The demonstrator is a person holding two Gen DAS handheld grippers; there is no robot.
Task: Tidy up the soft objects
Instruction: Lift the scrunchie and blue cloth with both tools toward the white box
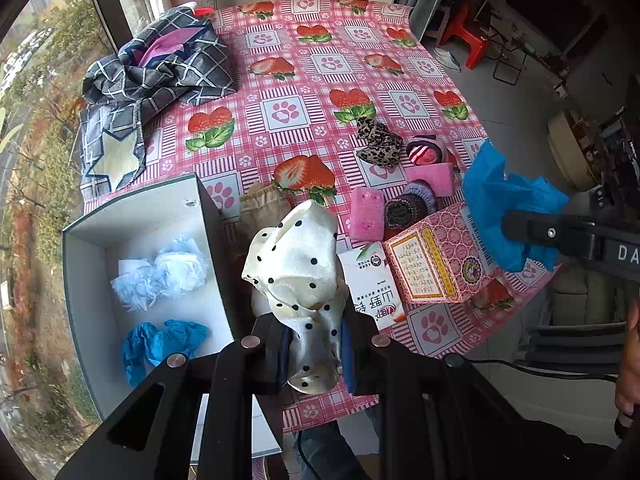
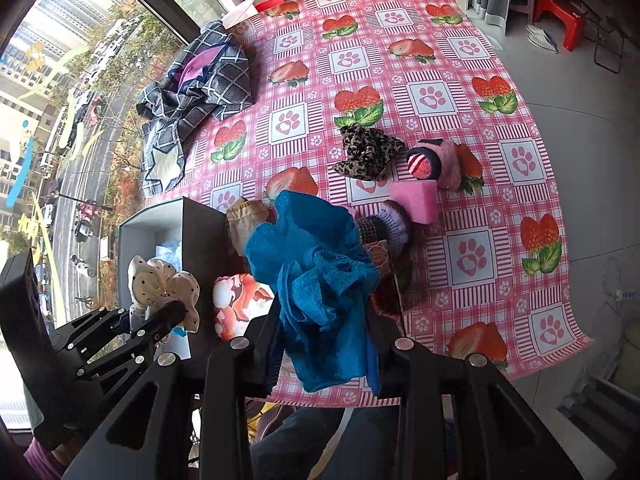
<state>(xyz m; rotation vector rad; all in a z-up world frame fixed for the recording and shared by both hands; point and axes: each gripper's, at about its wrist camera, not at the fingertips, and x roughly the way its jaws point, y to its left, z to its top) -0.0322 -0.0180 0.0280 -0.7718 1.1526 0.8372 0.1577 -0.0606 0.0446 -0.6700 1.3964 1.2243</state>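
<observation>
My left gripper (image 1: 314, 344) is shut on a white polka-dot cloth (image 1: 298, 256) and holds it above the table's front edge, just right of the open white box (image 1: 84, 248). My right gripper (image 2: 324, 344) is shut on a blue mesh cloth (image 2: 316, 272) and holds it above the table front. The blue cloth also shows in the left wrist view (image 1: 508, 208), and the polka-dot cloth in the right wrist view (image 2: 162, 284). The box holds pale blue (image 1: 164, 276) and blue (image 1: 160, 344) soft items.
On the pink strawberry tablecloth (image 1: 360, 60) lie a leopard-print scrunchie (image 1: 380, 144), a striped sock ball (image 1: 424, 152), pink sponges (image 1: 366, 214), a knitted piece (image 1: 408, 204), a tan cloth (image 1: 262, 200), a pink carton (image 1: 440, 260) and a grey checked garment (image 1: 160, 76). Red stools (image 1: 464, 32) stand beyond.
</observation>
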